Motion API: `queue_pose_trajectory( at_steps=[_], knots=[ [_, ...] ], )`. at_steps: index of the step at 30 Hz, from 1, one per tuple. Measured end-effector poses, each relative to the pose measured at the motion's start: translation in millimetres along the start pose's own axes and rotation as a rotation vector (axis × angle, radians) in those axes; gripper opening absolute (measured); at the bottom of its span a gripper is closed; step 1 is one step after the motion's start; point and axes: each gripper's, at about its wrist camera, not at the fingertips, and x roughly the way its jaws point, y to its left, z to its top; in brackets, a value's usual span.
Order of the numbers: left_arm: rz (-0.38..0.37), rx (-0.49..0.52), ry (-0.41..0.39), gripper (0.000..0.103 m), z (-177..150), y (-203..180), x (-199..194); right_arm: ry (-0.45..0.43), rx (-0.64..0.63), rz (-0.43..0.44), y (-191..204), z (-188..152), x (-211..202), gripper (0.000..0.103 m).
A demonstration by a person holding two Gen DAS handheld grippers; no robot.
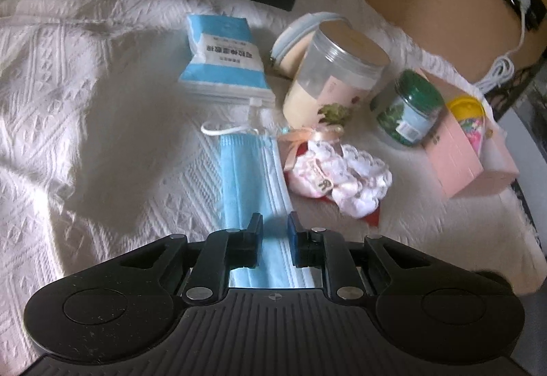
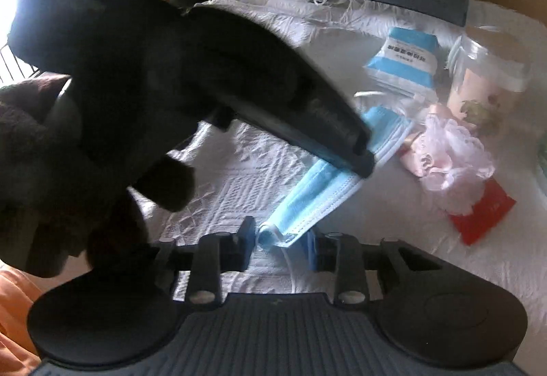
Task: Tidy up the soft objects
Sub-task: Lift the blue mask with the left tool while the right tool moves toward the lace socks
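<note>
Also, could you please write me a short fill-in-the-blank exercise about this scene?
The blue face mask lies on a ____ cloth.
The clear jar has a ____ lid.
The green-lidded jar stands beside a ____ box.
Missing words: white; silver; pink.

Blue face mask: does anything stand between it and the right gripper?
Nothing visible does. The near end of the blue face mask lies between the fingers of the right gripper. The left gripper pinches it farther along, clear of that end.
</note>
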Motion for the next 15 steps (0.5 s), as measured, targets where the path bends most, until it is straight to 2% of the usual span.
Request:
queue_pose_trajectory(
  at_steps=[3,8,12,15],
  knots=[
    [0.006,0.024,0.015,0.018,-1.0,-5.9,3.6,-0.024,0.008,-0.062,-14.0,-6.3,-18.6,0.057],
    [0.021,0.067,0.038,0.021,-2.8,-21.5,15.9,-0.093,0.025,-0.185,-44.7,-25.5,-64.8,0.064],
    [0.057,0.127,0.035,0.025,-2.7,-37.1,22.0,-0.139,0.083,-0.364,-74.9,-37.3,-84.7,0.071],
    [0.061,0.157,0.042,0.04,-2.6,-46.8,24.4,-0.129,0.178,-0.477,-100.5,-47.4,-88.3,0.072]
  ],
)
